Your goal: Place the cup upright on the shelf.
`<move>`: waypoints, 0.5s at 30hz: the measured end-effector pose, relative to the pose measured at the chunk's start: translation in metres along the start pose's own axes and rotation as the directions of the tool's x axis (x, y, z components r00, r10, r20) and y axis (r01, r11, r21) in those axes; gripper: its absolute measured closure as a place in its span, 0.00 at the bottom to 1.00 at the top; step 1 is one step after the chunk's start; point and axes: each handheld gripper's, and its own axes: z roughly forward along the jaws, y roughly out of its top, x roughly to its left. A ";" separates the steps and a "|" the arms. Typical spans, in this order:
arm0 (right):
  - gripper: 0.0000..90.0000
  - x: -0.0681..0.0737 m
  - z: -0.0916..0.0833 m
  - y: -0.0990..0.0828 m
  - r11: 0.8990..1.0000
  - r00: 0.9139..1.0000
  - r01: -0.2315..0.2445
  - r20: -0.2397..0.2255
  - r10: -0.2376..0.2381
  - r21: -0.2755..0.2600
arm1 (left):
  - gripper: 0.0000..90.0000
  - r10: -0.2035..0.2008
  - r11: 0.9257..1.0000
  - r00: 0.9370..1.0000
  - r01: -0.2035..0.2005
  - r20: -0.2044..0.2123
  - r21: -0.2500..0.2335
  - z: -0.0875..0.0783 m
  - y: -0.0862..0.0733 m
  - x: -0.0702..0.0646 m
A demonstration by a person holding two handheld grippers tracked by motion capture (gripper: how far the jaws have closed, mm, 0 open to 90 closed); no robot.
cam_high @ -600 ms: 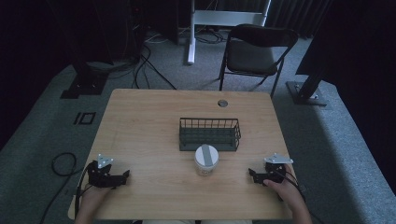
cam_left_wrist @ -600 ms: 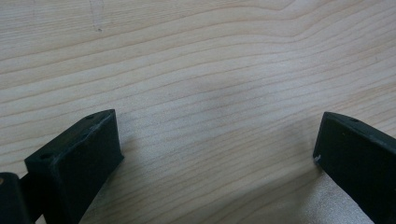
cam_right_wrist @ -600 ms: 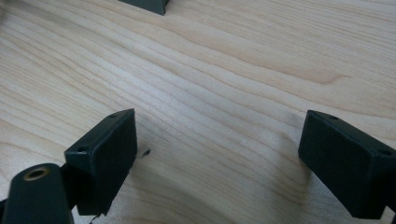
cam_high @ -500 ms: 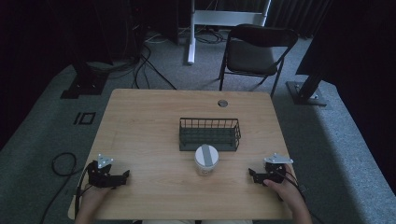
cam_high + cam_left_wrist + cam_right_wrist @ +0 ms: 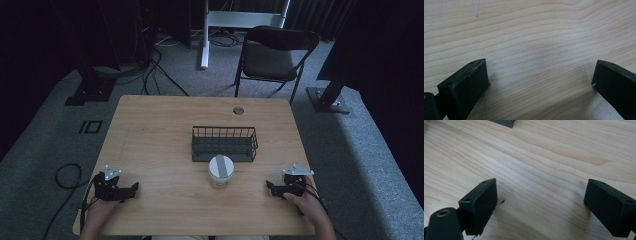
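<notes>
A black wire basket (image 5: 224,143) stands in the middle of the wooden table (image 5: 160,130). Just in front of it sits a pale jar with a grey lid (image 5: 221,170). My left gripper (image 5: 131,189) rests on the table near the front left corner, held by a hand, and its jaws stand wide apart over bare wood (image 5: 541,75). At the front right my right gripper (image 5: 270,188) lies on the table in the other hand, open too, with only wood between its fingers (image 5: 541,197). A dark corner of the basket (image 5: 502,122) shows at the top of the right gripper view.
A round cable grommet (image 5: 238,110) sits near the table's far edge. Behind the table stands a black folding chair (image 5: 272,55). Stand bases and cables lie on the grey carpet at the left (image 5: 95,85) and right (image 5: 327,100).
</notes>
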 end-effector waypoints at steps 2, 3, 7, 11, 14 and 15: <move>0.12 0.000 0.000 0.000 1.000 1.000 0.003 -0.002 -0.003 0.001 | 0.01 0.000 1.000 1.000 0.000 0.000 0.000 0.000 0.000 0.000; 0.12 0.000 0.000 0.000 1.000 1.000 0.004 -0.004 -0.004 0.000 | 0.01 0.000 1.000 1.000 0.000 0.000 0.000 0.000 0.000 0.000; 0.12 0.000 0.000 0.001 1.000 1.000 0.005 -0.005 -0.005 0.001 | 0.01 0.003 1.000 1.000 -0.003 0.003 0.000 0.000 0.000 0.000; 0.13 0.001 0.002 0.002 1.000 1.000 -0.001 -0.005 0.001 -0.002 | 0.00 0.006 1.000 1.000 -0.006 0.008 0.001 0.001 0.000 -0.001; 0.14 0.004 0.003 0.003 1.000 0.999 -0.006 -0.035 0.006 -0.013 | 0.00 0.005 1.000 1.000 -0.005 0.007 0.001 0.001 0.000 -0.001; 0.14 0.005 0.002 0.004 1.000 0.999 -0.003 -0.033 0.002 -0.015 | 0.00 0.005 1.000 1.000 -0.005 0.007 0.001 0.001 0.000 -0.001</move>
